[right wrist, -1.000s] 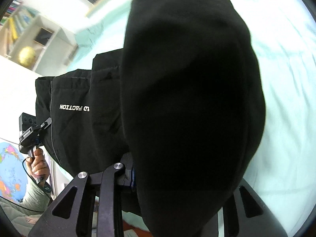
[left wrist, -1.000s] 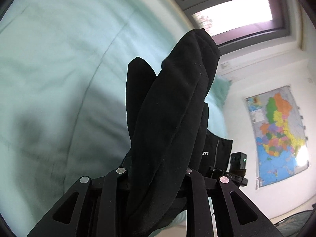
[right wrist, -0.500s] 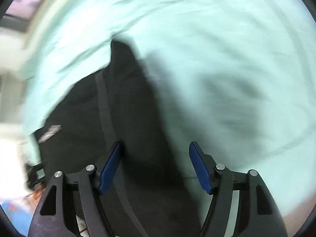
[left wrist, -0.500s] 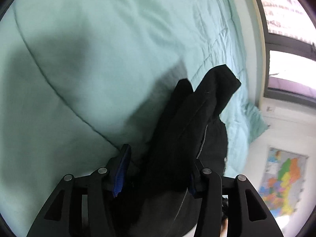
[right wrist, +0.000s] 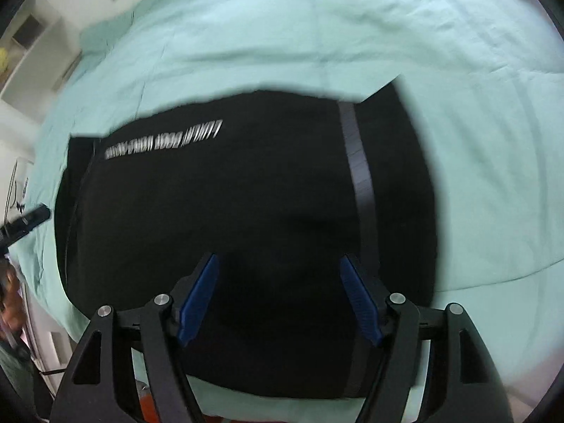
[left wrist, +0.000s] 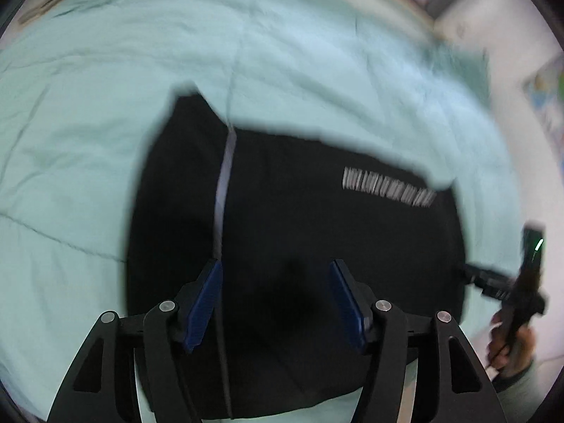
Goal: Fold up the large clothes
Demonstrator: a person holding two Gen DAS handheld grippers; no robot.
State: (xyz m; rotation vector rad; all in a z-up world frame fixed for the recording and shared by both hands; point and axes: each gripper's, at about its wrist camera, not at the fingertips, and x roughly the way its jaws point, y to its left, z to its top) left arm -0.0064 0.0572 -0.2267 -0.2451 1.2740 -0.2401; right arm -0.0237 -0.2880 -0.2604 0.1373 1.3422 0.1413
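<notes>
The black garment (left wrist: pixel 299 232) lies folded and flat on the pale green bed cover (left wrist: pixel 88 141), spread out directly under and ahead of both tongs. The left gripper (left wrist: pixel 275 303) points steeply down at it with its jaws standing wide, having just been opening; the blue pads (left wrist: pixel 202 308) hang clear above the cloth with nothing pinched between them. A thin grey stripe (left wrist: pixel 224 197) runs along the cloth from just ahead of its left pad away toward the garment's far edge, and a line of white lettering (left wrist: pixel 387 188), too blurred to read, sits ahead and to the right of the jaws. The right gripper (right wrist: pixel 278 299) is likewise aimed down over the garment (right wrist: pixel 229 211), its jaws apart after a recent widening, its blue pads (right wrist: pixel 359 305) gripping nothing. In its view the grey stripe (right wrist: pixel 359 165) runs ahead of the right pad and the white lettering (right wrist: pixel 165 137) lies ahead to the left. Far to the right of the left gripper a hand (left wrist: pixel 511 345) holds the other tool; the bed cover (right wrist: pixel 493 141) surrounds the garment on all sides
</notes>
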